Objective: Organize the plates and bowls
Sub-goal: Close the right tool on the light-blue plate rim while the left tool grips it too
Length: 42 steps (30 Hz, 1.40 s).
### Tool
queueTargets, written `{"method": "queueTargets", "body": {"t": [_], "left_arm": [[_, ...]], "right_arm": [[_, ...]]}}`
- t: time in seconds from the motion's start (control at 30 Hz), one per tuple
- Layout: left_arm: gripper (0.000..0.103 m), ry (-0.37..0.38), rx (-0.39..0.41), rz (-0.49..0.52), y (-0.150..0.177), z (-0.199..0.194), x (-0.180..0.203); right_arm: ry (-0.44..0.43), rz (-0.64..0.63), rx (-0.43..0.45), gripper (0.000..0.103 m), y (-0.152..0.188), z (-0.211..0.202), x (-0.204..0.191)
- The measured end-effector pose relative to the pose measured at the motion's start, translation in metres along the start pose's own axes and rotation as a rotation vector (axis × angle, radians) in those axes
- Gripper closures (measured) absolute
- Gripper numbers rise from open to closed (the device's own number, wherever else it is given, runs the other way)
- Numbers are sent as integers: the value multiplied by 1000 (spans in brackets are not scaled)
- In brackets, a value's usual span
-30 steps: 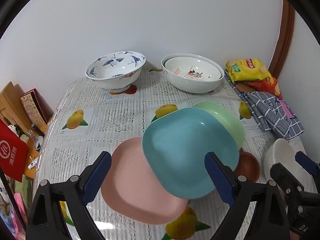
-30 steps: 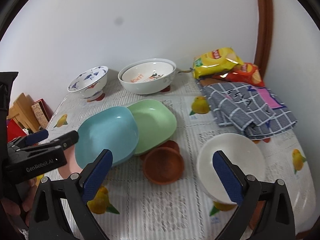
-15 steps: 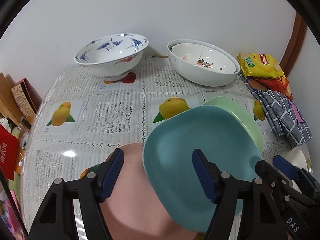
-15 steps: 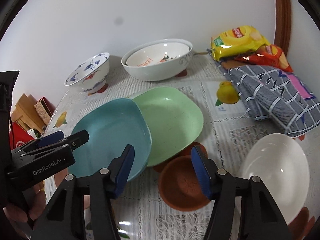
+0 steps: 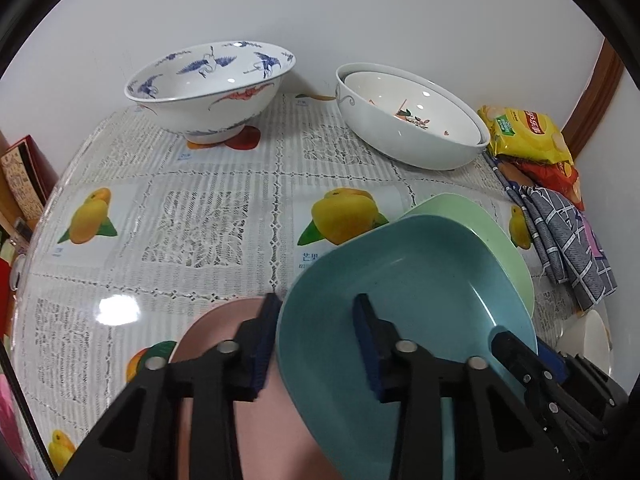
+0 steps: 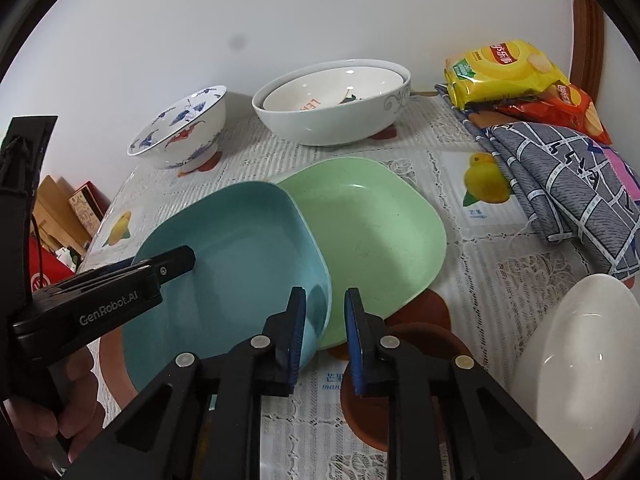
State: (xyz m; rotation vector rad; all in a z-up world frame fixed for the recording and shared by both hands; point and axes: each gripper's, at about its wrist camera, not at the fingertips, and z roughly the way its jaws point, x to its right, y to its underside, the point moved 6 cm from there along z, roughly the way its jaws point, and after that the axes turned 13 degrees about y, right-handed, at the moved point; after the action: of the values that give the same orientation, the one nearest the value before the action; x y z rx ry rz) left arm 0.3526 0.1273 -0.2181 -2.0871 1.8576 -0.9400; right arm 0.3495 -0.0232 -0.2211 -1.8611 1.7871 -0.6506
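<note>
Closing in over the last second, both tools now straddle the blue plate (image 6: 236, 264): left tool (image 5: 316, 344) at its left rim, right tool (image 6: 322, 334) at its right rim, jaws narrowed but not visibly clamped. The plate lies overlapping the green plate (image 6: 372, 232) and pink plate (image 5: 216, 340) on the counter (image 5: 200, 200); a two-sided lift appears imminent.

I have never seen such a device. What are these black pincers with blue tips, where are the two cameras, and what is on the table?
No robot here: a person holds one two-finger gripper in each hand. Each picture comes from a camera on a gripper, looking along its fingers. The left gripper and the right gripper each straddle a rim of the blue plate, one finger inside and one outside. Their fingers are not yet closed on it. The blue plate overlaps a green plate and a pink plate. Also on the table: a bird-pattern bowl, two nested white bowls, a brown bowl, a white bowl, snack bags and a cloth.
</note>
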Motion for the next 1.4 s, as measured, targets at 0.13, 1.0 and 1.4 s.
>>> {"method": "queueTargets", "body": {"t": [0.13,1.0,1.4], "left_arm": [[83,5,16,-1,-3,-1,-2],[90,88,88,30,11,-96,47],[90,86,139,42,27,-149,71]], "right_arm": [[-1,1,-13,90,0,2,-3],[6,125,31,94,8,-91,28],[16,134,77,95,19,-149,35]]}}
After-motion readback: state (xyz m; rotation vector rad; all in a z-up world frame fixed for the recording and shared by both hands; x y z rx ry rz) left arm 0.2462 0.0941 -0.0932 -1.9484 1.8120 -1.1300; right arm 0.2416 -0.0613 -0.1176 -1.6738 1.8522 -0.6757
